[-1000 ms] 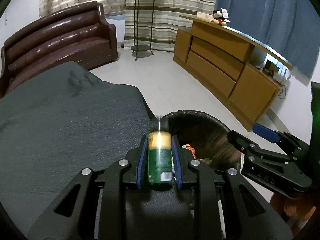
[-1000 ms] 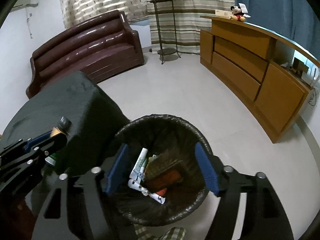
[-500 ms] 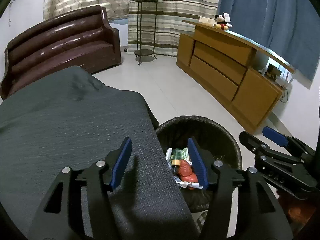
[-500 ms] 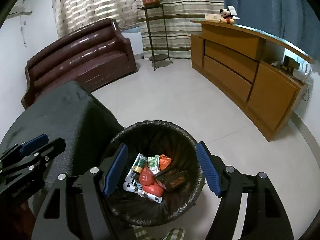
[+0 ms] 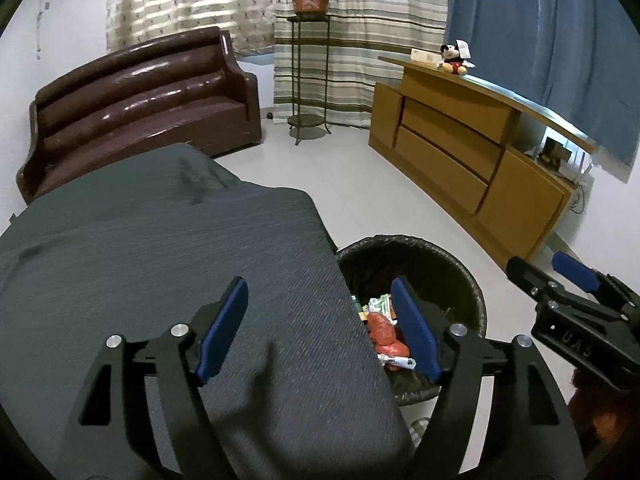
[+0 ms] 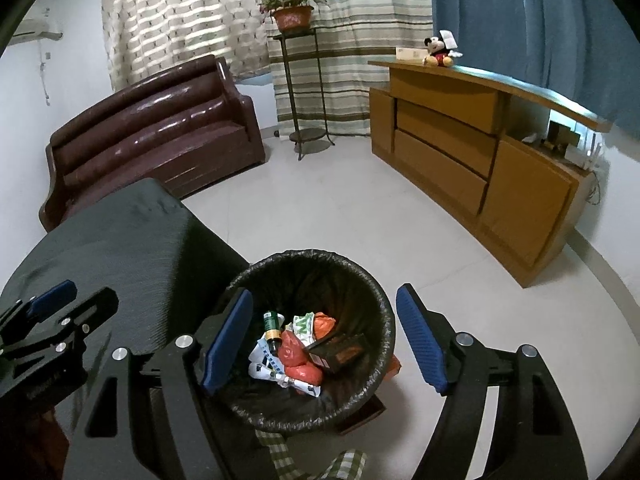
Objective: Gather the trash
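A black-lined bin stands on the floor beside the dark cloth-covered table. In it lie a green bottle, red bags, white wrappers and a brown box. My left gripper hovers over the table's edge and the bin's rim; its jaws are opening and nothing is between them. My right gripper hangs above the bin, its jaws opening slightly, also with nothing between them. Each gripper shows in the other's view: the right gripper at the right edge, the left gripper at the left edge.
A brown leather sofa stands behind the table. A metal plant stand is in front of striped curtains. A long wooden sideboard with a plush toy runs along the right. Pale floor lies between them. A checked cloth is by the bin.
The left gripper let go of the green bottle, which now lies in the bin, and its jaws spread wide. Both grippers drew back and rose a little.
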`<action>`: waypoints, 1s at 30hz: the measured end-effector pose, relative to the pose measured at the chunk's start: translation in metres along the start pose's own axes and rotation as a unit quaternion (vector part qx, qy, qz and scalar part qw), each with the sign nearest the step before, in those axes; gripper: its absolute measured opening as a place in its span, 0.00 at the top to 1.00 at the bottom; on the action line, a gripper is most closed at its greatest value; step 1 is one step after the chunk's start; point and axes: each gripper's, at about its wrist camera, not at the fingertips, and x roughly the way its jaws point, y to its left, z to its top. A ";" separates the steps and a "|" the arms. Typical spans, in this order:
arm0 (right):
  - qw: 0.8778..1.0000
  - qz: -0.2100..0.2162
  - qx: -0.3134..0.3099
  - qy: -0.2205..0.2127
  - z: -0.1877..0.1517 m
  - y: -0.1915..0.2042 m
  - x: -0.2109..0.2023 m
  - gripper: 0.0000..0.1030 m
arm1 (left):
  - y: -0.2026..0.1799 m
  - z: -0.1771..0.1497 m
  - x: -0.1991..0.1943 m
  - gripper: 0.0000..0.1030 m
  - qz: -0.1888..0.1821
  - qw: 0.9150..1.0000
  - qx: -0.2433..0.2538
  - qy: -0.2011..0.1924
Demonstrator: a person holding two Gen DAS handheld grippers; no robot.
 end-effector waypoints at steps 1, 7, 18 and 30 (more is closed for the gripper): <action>1.000 -0.001 -0.001 -0.004 0.000 0.001 -0.004 0.30 | 0.000 -0.002 -0.006 0.26 0.007 1.000 0.001 -0.004; 0.999 -0.003 -0.012 -0.031 -0.003 0.010 -0.028 0.27 | 0.004 -0.008 -0.032 0.20 0.024 0.999 0.000 -0.021; 0.997 0.002 -0.030 -0.066 -0.012 0.026 -0.061 0.25 | 0.017 -0.018 -0.074 0.17 0.041 0.998 -0.016 -0.046; 0.996 0.003 -0.038 -0.083 -0.014 0.033 -0.073 0.25 | 0.024 -0.024 -0.088 0.17 0.041 0.997 -0.024 -0.054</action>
